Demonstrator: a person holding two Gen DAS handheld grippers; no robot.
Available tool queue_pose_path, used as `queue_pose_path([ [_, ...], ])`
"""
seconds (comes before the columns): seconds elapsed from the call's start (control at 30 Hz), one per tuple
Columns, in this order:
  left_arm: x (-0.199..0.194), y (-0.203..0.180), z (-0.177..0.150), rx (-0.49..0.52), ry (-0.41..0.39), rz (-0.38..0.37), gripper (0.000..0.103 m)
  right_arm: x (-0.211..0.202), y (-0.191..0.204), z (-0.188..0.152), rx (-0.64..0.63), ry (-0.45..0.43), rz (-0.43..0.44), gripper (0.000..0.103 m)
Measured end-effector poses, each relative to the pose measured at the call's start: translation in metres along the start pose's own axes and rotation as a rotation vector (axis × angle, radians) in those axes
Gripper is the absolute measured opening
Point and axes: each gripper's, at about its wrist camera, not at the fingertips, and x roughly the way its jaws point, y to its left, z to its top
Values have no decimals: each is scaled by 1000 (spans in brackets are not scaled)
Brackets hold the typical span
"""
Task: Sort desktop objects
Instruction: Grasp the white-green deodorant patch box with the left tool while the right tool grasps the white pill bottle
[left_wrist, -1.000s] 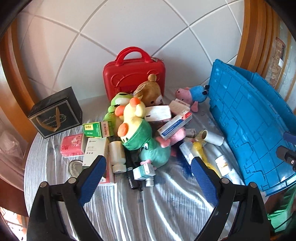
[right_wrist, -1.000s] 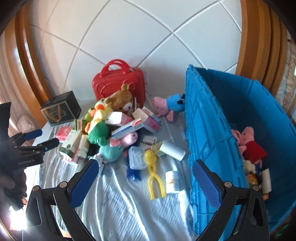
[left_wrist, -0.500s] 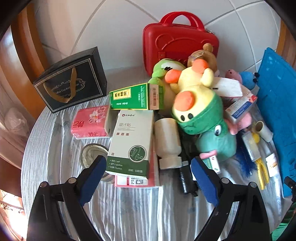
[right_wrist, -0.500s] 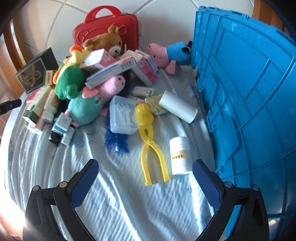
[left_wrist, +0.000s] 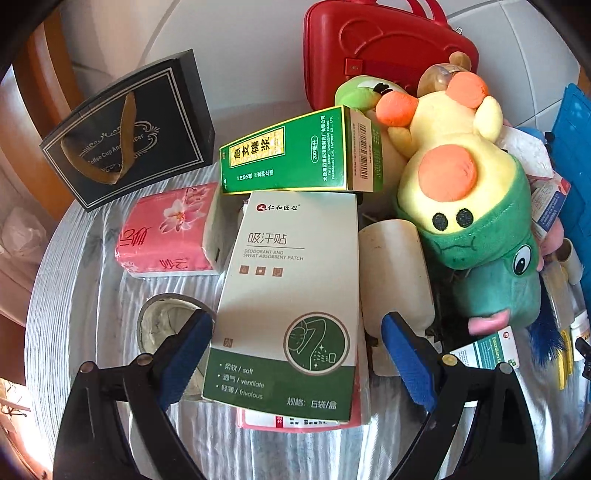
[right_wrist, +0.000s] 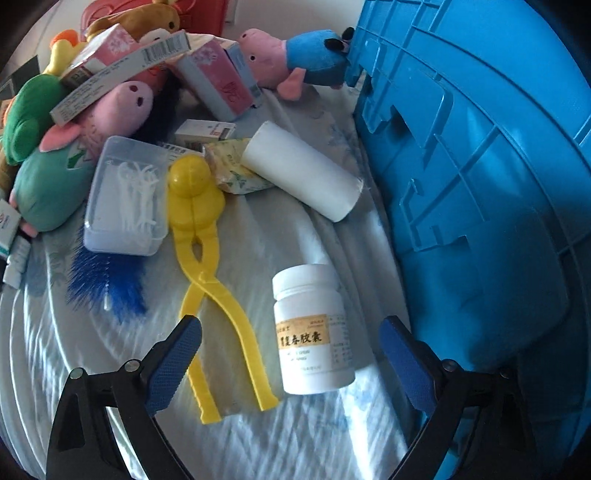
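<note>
Straddling the white-green box (left_wrist: 288, 306) squarely, the left gripper's (left_wrist: 297, 360) spread fingers needed even closure; the right gripper's (right_wrist: 290, 363) fingers, just narrowed slightly, flanked the pill bottle (right_wrist: 314, 332) untouched.

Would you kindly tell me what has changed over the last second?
Both grippers dropped toward the pile: left gripper now frames the white-green box, right gripper the white bottle, its jaws just narrowing slightly. Nothing gripped; objects unmoved.

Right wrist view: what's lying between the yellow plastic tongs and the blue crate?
In the right wrist view, a white pill bottle lies on the cloth between the yellow tongs and the blue crate.
</note>
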Motion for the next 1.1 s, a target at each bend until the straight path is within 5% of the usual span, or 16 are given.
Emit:
queue_pose_path([
  [0.13, 8, 1, 3, -2, 11, 7, 94, 5, 1, 0, 11, -14, -51, 101],
  [0.23, 9, -1, 4, 5, 9, 3, 94, 1, 3, -4, 17, -31, -76, 86],
  [0.87, 21, 1, 6, 11, 35, 45, 93, 10, 0, -17, 37, -75, -184, 89],
  [1.0, 20, -1, 7, 22, 31, 48, 91, 7, 2, -19, 57, -51, -104, 55],
  [1.1, 19, -1, 7, 24, 31, 47, 91, 7, -5, -18, 126, -25, -37, 52],
])
